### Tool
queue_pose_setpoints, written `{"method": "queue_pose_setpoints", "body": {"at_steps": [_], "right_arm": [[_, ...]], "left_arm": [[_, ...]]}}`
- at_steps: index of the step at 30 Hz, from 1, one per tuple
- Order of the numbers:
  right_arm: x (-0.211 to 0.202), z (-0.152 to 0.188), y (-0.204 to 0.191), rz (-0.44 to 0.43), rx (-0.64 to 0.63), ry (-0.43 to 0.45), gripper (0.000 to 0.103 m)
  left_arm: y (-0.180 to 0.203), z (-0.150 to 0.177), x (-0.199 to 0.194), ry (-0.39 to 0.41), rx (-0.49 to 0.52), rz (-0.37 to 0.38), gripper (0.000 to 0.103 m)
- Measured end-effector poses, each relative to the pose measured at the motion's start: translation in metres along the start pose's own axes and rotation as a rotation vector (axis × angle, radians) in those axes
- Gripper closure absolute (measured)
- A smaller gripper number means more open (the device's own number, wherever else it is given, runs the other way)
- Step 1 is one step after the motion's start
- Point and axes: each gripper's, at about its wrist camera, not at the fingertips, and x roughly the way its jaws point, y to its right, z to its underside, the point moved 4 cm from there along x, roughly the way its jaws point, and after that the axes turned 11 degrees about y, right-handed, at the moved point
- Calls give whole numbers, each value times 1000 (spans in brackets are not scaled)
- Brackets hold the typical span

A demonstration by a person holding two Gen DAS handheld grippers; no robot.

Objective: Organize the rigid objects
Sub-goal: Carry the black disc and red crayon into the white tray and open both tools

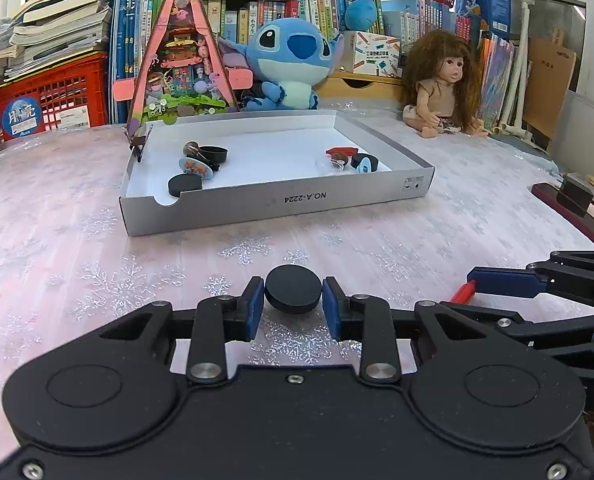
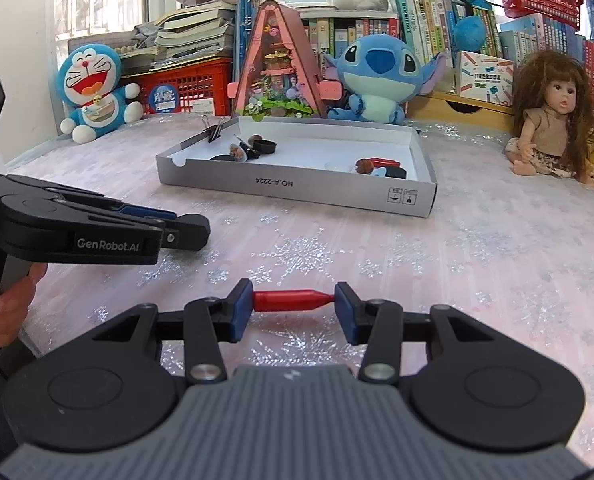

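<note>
Left gripper point(image 1: 293, 304): jaws narrowly set, blue pads against both sides of black disc point(image 1: 293, 289); disc gripped low over the table point(image 1: 57, 240), level, near edge of the tabletop side closest to the camera.
Right gripper point(image 2: 294, 307): jaws part closed, pads pressed on both ends of red pen-shaped piece point(image 2: 293, 300); piece held crosswise, blunt end at one pad, tapered tip at the other, just above the table's snowflake cloth.
Gripper spacing: side by side, near each other, not touching; right one seen at the right edge of the left wrist view with the red piece poking out between its fingers; left one seen at the left of the right wrist view, with a hand point(image 2: 5, 304) wrapped round its handle.
Tray point(image 1: 281, 204): shallow grey-and-white cardboard box lid, farther back on the table, well apart from both grippers; printed "NO.A-2224" upside down on near wall.
Tray left cluster point(image 1: 201, 160): flat black disc near the front corner, round picture badge, black cap and a small dark ball, close together.
Tray right cluster point(image 1: 353, 158): red piece, brown bit, black disc with pale blue part; exact contact among them hard to tell.
Binder clip point(image 2: 215, 130): black, clamped on the tray's far left wall.
Backdrop: blue plush point(image 1: 289, 64), doll point(image 1: 445, 92), triangular pink model house point(image 1: 181, 60), bookshelves behind.
</note>
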Motion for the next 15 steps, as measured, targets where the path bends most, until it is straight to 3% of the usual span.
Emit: {"method": "queue_pose_setpoints", "body": {"at_steps": [15], "right_arm": [[13,-20,10,78,12,40,53]], "left_arm": [[-10,-26,6,47,-18,-39,73]]}}
